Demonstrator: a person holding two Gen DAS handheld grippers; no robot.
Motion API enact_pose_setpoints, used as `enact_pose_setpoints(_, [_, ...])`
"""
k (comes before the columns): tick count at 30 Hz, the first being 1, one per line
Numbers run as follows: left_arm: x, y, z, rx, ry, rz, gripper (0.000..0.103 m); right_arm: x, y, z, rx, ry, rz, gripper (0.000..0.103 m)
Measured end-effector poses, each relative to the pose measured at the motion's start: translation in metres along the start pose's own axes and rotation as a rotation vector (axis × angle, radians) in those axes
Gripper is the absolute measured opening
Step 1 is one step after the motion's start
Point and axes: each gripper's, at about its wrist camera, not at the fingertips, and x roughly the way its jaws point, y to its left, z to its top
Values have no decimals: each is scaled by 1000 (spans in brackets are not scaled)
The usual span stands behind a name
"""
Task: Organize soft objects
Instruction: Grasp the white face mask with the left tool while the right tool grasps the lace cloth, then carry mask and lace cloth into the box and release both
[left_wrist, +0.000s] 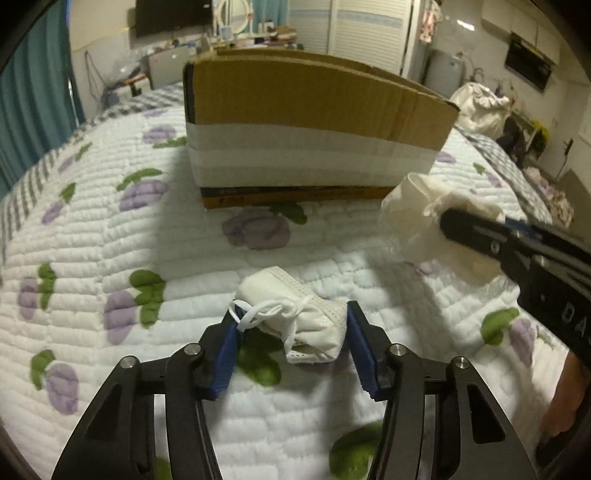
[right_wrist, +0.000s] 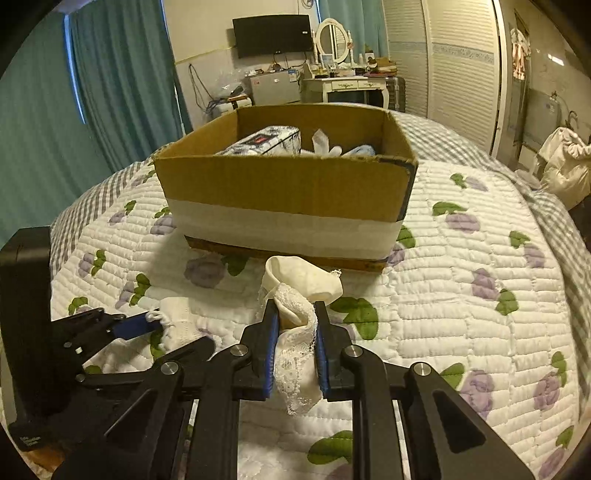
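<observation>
While the folded white face mask (left_wrist: 295, 314) lies on the quilt dead ahead of the left gripper (left_wrist: 291, 325), its long axis runs crosswise between the blue pads, which sit about as wide as the mask with each pad at one of its ends; whether they are squeezing yet I cannot tell; elastic ear loops curl loose at its left end, the fabric looks soft, pleated, crumpled. Over on the right, the right gripper (right_wrist: 293, 325) is clamped narrow on a cream lace-trimmed garment (right_wrist: 299, 295), limp and bunched, one end puffing forward above the fingertips, lace trailing below; that load hangs just short of the cardboard box (right_wrist: 280, 184), open-topped, banded in white tape, soft items already inside; the right hand looks nearer the drop. Underneath, the quilted bedspread (right_wrist: 461, 295) spreads out, white with purple flowers and green leaves.
</observation>
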Motion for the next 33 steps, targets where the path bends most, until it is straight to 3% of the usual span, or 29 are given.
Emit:
enact_pose_setpoints(6, [-29,-2,-5,-39,-17,-2,53,-26,9,-1,-23,-35,-3,16])
enact_pose_setpoints(19, [-136,-18,19,-50,-194,8,53,-122,28,9,-33,-169,40,16])
enact_pose_setpoints(27, [-176,-25,56,-19,-300,5,53,-174,28,38,-70,-262,45,16])
enact_pose_setpoints(33, [-172,-17,101,-36,-333,-49,53,-184,14,78,-60,-306,110,16])
